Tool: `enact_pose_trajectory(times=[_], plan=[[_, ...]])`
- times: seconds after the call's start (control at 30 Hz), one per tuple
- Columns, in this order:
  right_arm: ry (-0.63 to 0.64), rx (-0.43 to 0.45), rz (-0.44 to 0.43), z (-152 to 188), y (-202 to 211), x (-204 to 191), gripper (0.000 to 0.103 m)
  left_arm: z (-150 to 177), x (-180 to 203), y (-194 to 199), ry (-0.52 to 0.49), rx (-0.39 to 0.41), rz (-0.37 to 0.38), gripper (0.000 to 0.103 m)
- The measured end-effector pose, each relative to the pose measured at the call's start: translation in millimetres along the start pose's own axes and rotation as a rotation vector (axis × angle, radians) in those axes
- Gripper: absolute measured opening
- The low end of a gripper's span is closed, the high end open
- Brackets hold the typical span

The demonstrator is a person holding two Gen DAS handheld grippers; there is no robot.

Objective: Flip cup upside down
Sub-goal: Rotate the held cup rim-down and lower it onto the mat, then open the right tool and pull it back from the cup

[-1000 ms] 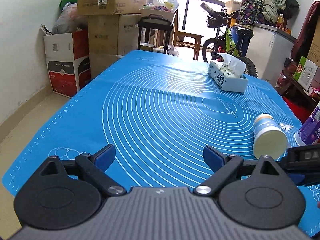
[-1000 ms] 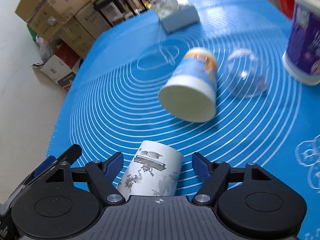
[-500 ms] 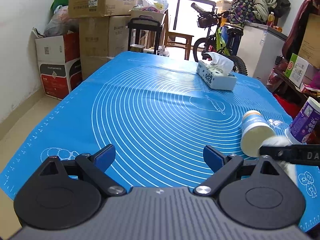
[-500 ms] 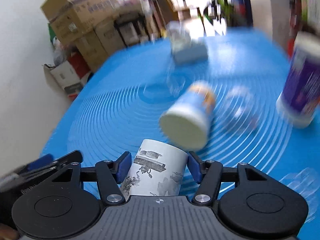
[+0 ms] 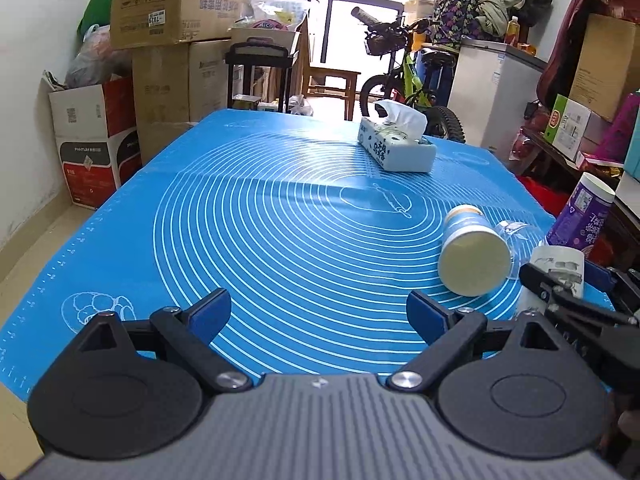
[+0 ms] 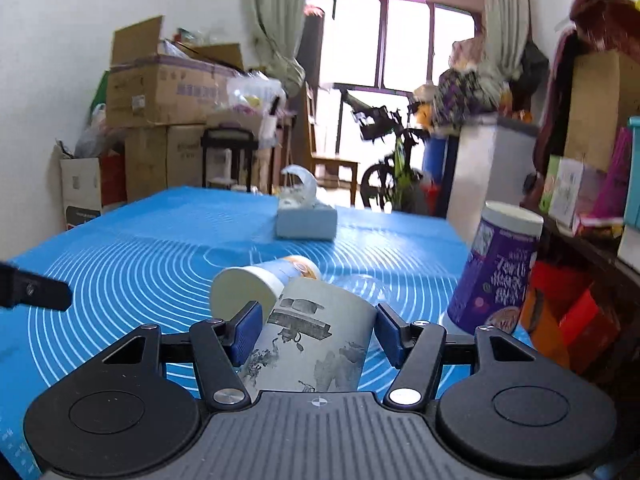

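My right gripper (image 6: 318, 330) is shut on a white paper cup with grey ink-painting print (image 6: 316, 340); the cup sits tilted between the blue pads, lifted off the blue mat (image 6: 140, 256). The same cup (image 5: 558, 266) and the right gripper (image 5: 560, 280) show at the right edge of the left wrist view. My left gripper (image 5: 318, 310) is open and empty, low over the near part of the mat (image 5: 280, 220).
A blue-and-white cup (image 5: 472, 252) lies on its side on the mat, next to a clear dome lid (image 5: 516, 232). A purple canister (image 6: 498, 276) stands at the right edge. A tissue box (image 5: 396, 148) sits at the far side. Boxes and a bicycle stand beyond the table.
My right gripper closed on the printed cup and lifted it, levelling from a downward look to a forward one. The left gripper stayed open and drew back slightly.
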State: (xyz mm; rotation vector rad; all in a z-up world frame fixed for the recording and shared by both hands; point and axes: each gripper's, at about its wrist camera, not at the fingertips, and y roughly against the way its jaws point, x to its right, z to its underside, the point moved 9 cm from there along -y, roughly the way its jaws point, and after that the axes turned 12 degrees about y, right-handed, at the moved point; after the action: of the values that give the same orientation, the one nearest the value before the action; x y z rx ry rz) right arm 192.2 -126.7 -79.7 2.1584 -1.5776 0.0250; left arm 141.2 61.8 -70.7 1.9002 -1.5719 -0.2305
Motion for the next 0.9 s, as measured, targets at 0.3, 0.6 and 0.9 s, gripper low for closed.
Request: enact_pose_trajectory(times=[0.3,0.6,0.9], plan=[[0.011,0.004,-0.020,6.0,24.1,-3.1,0.064,7.3,8.0,5.3,-0.006,-0.008,0.018,0.094],[-0.020,-0.011,-0.036,10.3,43.0,-3.2,0.085,17.6,22.8,26.0,-0.040,0.019,0.044,0.094],[-0.109,-0.070,-0.098,16.7,98.8,5.0,0.098,37.3,33.6,56.5,-0.083,0.060,0.041,0.094]])
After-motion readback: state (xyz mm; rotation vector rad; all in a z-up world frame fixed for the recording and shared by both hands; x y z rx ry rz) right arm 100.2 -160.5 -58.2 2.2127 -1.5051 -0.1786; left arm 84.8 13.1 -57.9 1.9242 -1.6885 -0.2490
